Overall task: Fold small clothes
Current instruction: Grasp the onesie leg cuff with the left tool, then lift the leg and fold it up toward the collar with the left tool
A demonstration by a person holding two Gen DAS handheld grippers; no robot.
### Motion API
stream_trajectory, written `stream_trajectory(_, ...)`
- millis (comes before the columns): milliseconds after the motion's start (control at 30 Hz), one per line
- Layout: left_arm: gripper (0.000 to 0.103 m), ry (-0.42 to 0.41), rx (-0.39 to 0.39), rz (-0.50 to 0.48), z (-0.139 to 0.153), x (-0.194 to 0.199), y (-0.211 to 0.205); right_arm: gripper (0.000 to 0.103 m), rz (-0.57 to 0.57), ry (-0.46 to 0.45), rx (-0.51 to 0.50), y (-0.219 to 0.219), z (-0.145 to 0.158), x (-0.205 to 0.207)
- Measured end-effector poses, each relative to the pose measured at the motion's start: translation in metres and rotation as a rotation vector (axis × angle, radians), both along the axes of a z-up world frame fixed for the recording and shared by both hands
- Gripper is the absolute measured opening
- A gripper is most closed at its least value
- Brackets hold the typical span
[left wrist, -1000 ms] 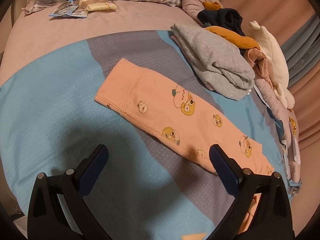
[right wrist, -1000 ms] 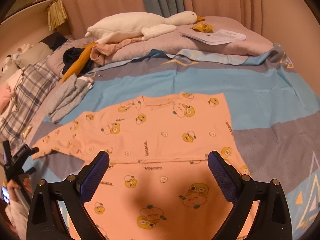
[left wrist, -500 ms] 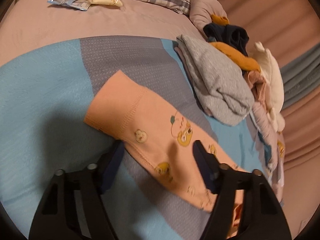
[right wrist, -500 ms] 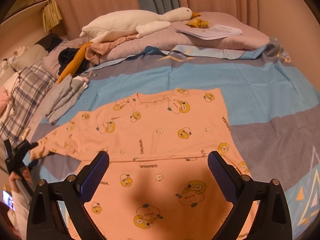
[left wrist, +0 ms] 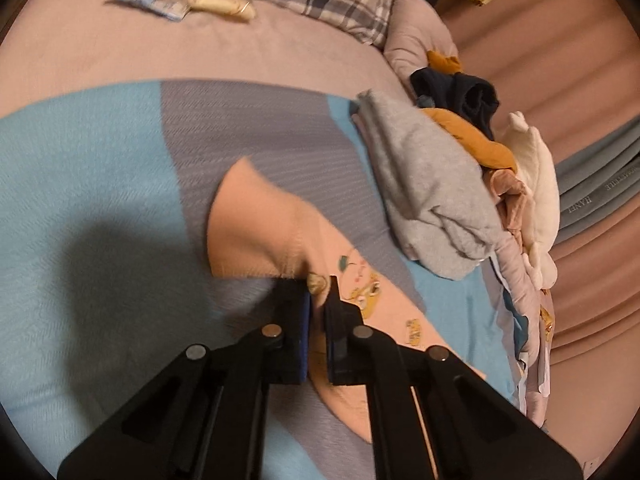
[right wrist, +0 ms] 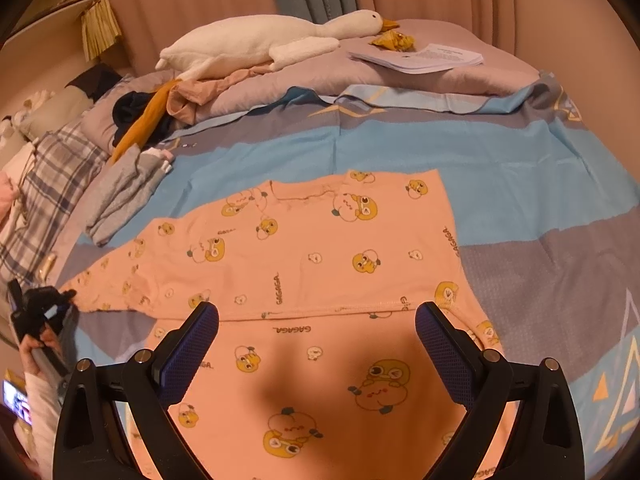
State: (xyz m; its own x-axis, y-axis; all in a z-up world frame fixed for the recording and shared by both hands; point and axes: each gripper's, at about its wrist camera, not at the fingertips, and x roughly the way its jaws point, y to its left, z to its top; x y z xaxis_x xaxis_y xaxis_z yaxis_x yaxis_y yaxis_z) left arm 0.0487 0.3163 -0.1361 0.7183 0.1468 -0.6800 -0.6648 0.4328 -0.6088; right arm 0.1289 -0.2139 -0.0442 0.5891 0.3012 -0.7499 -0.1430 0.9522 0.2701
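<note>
Left tongs (left wrist: 318,286) clamped on sleeve (left wrist: 256,232) of peach duck-print shirt (right wrist: 320,248); right tongs (right wrist: 316,332) apart above shirt on bed (right wrist: 500,184).

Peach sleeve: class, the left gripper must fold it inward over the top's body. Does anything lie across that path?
Nothing visible does. The left gripper is shut on the sleeve, and the top's body lies flat and bare. The grey folded clothes sit beside it, clear of the path.

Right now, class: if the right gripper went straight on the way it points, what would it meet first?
Probably the peach duck-print shirt spread flat on the bed; the open right gripper points down at it, with nothing visible between.
</note>
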Motion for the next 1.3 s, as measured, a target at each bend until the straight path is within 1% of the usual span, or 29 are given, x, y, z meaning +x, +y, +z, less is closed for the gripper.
stream_trajectory(67,0.005,-0.015,0.028,-0.011,0.010,0.001,-0.006,0.098,0.000,-0.009,-0.003,-0.001,0.001,-0.001)
stream_trajectory(133,0.005,-0.010,0.090,-0.024,0.022,0.005,-0.015,0.098,0.000,-0.012,-0.004,-0.002,0.001,-0.002)
stream_trajectory(200,0.005,-0.017,0.129,-0.044,0.033,0.007,-0.025,0.098,-0.010,-0.008,0.003,-0.006,0.000,-0.002)
stream_trajectory(367,0.005,-0.058,0.166,-0.113,0.054,0.016,-0.051,0.098,-0.028,-0.005,0.021,-0.013,0.001,-0.005)
stream_trajectory(533,0.005,-0.073,0.231,-0.183,0.074,0.026,-0.081,0.098,-0.033,-0.012,0.020,-0.018,0.002,-0.009)
stream_trajectory(700,0.005,-0.096,0.258,-0.258,0.086,0.033,-0.105,0.098,-0.053,-0.014,0.037,-0.028,0.002,-0.012)
stream_trajectory(967,0.005,-0.097,0.295,-0.354,0.092,0.046,-0.143,0.098,-0.078,-0.016,0.050,-0.041,0.002,-0.018)
stream_trajectory(1100,0.005,-0.096,0.297,-0.408,0.092,0.055,-0.160,0.098,-0.092,-0.020,0.053,-0.048,0.002,-0.021)
stream_trajectory(1300,0.005,-0.068,0.339,-0.485,0.090,0.066,-0.191,0.098,-0.120,-0.019,0.067,-0.059,0.000,-0.023)
